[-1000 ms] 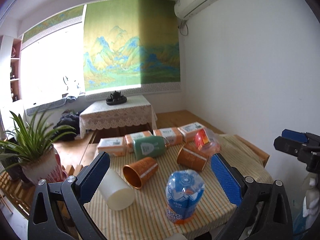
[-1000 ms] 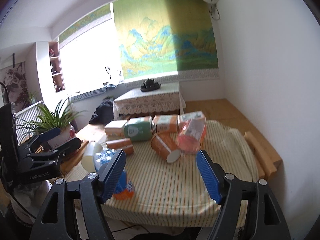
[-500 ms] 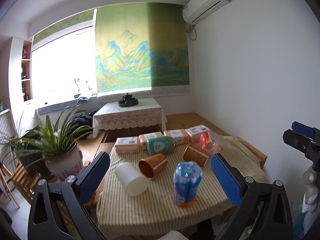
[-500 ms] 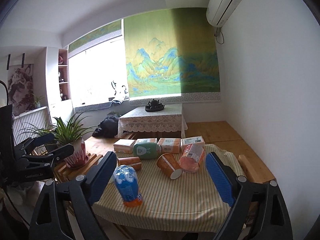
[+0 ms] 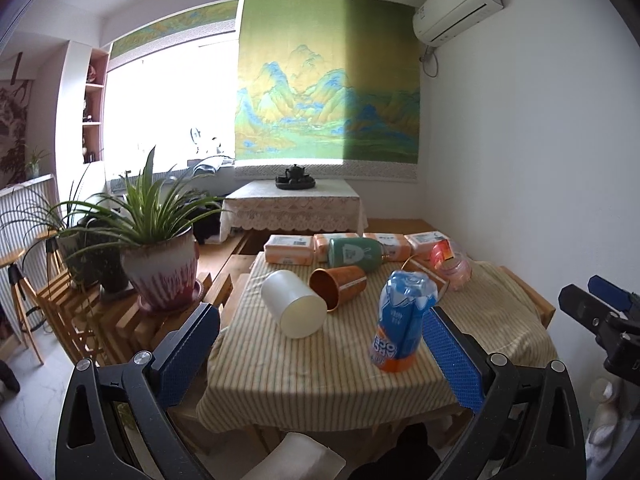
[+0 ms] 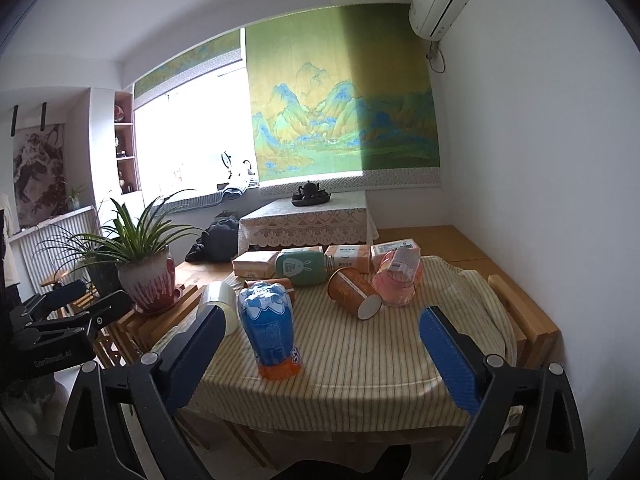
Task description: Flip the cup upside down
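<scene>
On the striped table (image 5: 304, 376) several cups lie on their sides. A white cup (image 5: 293, 303) (image 6: 218, 308) rests at the left with its base toward me. An orange cup (image 5: 338, 283) lies behind it, mouth toward me. A second orange cup (image 6: 354, 291) lies right of centre, white base toward me. A blue plastic cup (image 5: 401, 320) (image 6: 269, 330) stands mouth-down on an orange rim at the front. My left gripper (image 5: 316, 354) is open and held back from the table, empty. My right gripper (image 6: 320, 350) is likewise open and empty, short of the table's front edge.
A green bottle (image 5: 355, 254) lies before a row of orange packs (image 5: 289, 249) at the table's back. A pink wrapped stack (image 6: 397, 282) sits at the back right. A potted plant (image 5: 160, 268) on a wooden stand borders the table's left side; a wall runs along the right.
Both grippers have drawn back and up from the table, so the whole tabletop and more of the room show. The cups have not moved. Both stay open.
</scene>
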Motion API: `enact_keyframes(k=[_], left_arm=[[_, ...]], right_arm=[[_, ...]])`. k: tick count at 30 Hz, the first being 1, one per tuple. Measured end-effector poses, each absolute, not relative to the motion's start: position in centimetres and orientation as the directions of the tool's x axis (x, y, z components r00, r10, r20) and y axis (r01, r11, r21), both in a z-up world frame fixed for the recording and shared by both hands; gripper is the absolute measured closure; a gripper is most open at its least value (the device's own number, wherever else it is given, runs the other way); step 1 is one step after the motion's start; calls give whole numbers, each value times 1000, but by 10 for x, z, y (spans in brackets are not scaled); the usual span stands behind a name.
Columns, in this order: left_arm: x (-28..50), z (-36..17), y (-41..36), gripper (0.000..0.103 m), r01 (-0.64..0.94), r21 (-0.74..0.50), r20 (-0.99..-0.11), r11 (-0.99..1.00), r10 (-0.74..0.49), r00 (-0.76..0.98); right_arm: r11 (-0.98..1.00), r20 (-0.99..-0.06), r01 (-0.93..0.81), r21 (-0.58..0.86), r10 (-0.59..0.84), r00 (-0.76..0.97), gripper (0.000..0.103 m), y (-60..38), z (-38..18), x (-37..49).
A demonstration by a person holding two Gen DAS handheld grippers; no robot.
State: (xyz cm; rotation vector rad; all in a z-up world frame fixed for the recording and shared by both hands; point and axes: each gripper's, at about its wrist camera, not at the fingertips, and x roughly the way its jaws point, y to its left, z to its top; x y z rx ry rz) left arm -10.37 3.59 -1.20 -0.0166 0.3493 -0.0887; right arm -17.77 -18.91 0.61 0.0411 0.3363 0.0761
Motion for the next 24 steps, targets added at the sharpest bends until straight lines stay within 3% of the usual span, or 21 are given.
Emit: enact_keyframes(k=[24], left_arm=[[-88,-23,32,1,92,-28,-368,995,-96,925]], right_arm=[[997,-349,-69,35,77,934,7,-182,-6,-165]])
